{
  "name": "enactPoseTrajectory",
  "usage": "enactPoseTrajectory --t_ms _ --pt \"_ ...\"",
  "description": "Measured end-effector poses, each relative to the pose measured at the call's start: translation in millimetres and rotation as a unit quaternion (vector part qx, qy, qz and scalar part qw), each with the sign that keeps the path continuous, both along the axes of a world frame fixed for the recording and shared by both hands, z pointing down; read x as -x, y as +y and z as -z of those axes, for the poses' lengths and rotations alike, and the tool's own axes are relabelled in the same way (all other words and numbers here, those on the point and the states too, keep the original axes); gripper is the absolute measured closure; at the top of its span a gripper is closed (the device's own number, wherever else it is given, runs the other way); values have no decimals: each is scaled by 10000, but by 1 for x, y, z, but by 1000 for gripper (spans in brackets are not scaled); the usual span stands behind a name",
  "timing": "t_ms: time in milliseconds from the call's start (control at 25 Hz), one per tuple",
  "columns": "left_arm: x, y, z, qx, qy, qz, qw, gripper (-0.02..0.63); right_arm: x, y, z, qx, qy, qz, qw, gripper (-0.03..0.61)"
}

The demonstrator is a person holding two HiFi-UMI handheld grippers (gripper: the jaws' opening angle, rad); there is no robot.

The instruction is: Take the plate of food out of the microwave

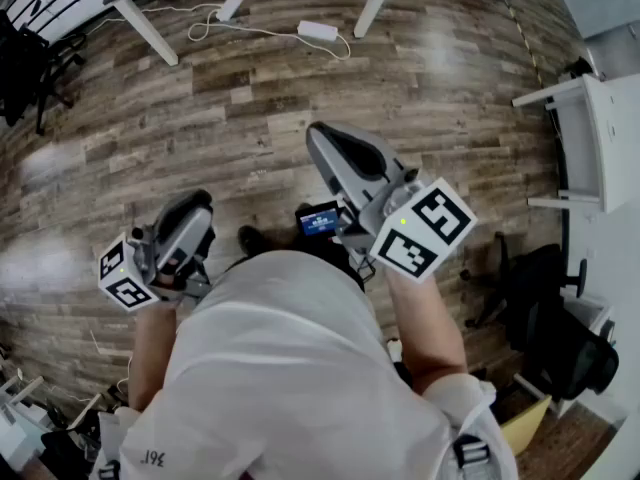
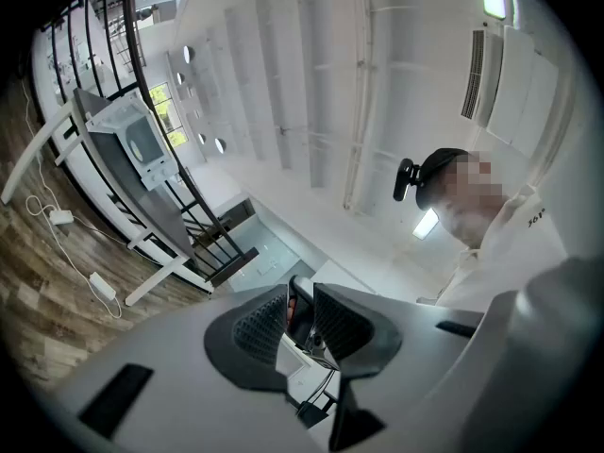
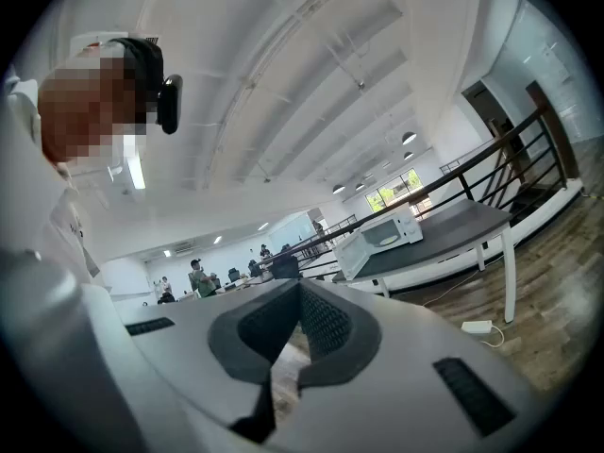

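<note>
A white microwave [image 3: 382, 237] stands far off on a grey table [image 3: 453, 223] with its door swung open. In the left gripper view the same microwave [image 2: 142, 144] shows at the upper left, also on the table [image 2: 142, 189]. No plate of food can be made out in any view. Both grippers are held close to the person's body above the wooden floor. My left gripper [image 1: 195, 203] [image 2: 300, 314] has a narrow gap between its pads and nothing in it. My right gripper [image 1: 325, 136] [image 3: 298, 295] has its jaws together and holds nothing.
White table legs [image 1: 145, 28] stand ahead on the wood floor, with power adapters [image 1: 318, 30] and cables between them. A white desk [image 1: 590, 138] and a black office chair [image 1: 560, 338] are at the right. A black railing [image 2: 189, 196] runs behind the table. People [image 3: 198, 276] stand far back.
</note>
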State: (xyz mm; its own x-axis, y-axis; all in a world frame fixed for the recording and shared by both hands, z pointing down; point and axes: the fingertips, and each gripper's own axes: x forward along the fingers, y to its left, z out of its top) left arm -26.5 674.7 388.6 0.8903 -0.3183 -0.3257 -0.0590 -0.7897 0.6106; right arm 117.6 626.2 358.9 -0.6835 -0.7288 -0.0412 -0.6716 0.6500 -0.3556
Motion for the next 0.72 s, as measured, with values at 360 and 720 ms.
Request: enactPoseTrajectory --t_ms 360,720 --pt "-6 50 12 700 -47 -75 9975 523 8 52 -1 590 167 67 9981 580" --pt "10 42 8 726 -66 138 9972 523 19 45 -8 670 233 165 9973 580"
